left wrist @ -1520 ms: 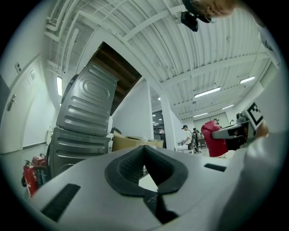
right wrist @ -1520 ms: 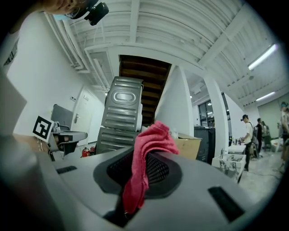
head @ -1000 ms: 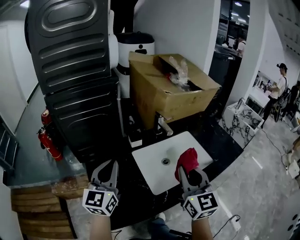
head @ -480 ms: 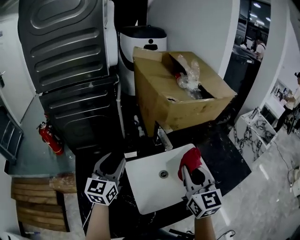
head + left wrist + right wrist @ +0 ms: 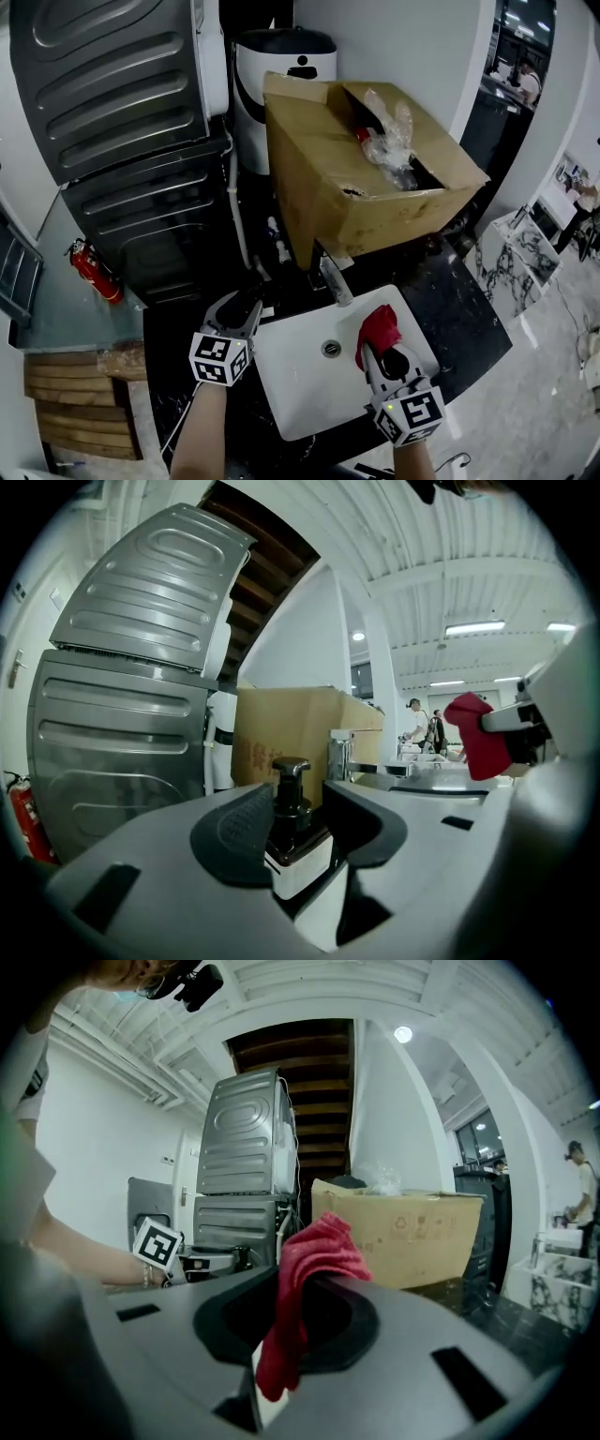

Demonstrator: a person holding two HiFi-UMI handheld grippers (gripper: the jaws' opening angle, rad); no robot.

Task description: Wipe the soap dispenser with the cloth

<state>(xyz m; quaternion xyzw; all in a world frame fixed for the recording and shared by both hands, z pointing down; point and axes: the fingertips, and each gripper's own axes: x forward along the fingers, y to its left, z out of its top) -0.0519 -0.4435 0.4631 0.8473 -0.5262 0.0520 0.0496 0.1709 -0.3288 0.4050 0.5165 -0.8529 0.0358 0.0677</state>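
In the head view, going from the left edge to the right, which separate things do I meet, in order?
Fire extinguisher → faucet → red cloth → marbled stand.

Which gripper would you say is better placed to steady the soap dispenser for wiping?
The left gripper: its jaws, just closing slightly, straddle the soap dispenser; the right gripper holds the red cloth over the sink.

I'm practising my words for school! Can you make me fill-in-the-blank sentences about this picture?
The right hand-held gripper holds a ____ cloth.
The sink is ____.
The top of the soap dispenser is ____.
The big box behind the faucet is made of ____.
Missing words: red, white, black, cardboard.
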